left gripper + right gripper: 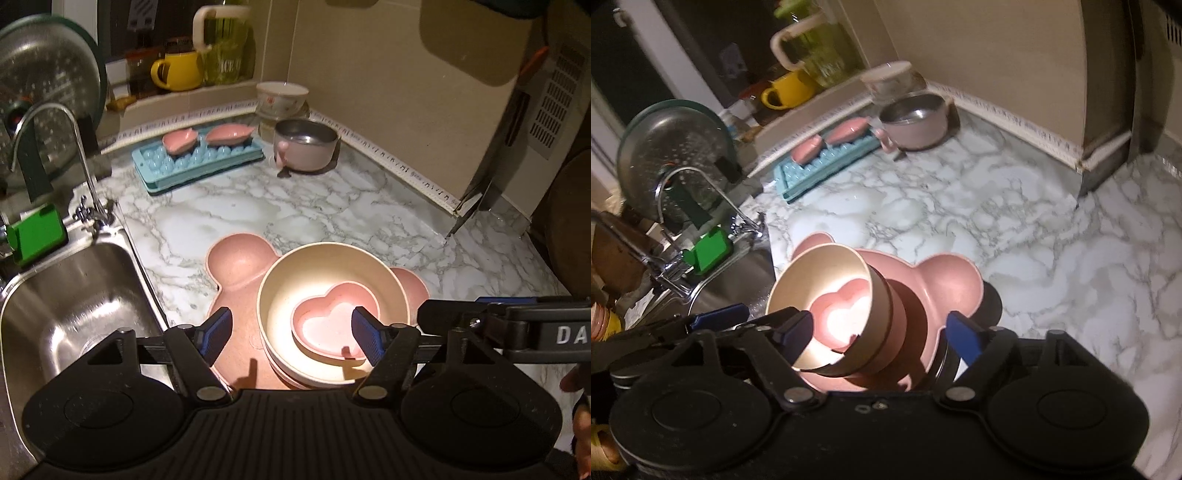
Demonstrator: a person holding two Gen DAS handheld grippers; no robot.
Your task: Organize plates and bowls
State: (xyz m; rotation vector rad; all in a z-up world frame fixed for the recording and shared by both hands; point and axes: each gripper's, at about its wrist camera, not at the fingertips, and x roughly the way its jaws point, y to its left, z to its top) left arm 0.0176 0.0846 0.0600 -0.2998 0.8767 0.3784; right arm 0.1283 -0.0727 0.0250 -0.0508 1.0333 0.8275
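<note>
Bowls point(332, 280) sit nested on the pink plate point(236, 266), saving desk point(295, 206) space; left hand-held gripper point(291, 334) and right hand-held gripper point(882, 332) both gape wide, holding nothing.

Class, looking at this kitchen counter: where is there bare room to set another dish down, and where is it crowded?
Free: the marble counter between the blue tray, the steel bowl and the stacked cream bowl; also its right stretch. Crowded: the back corner and the sink side.
</note>
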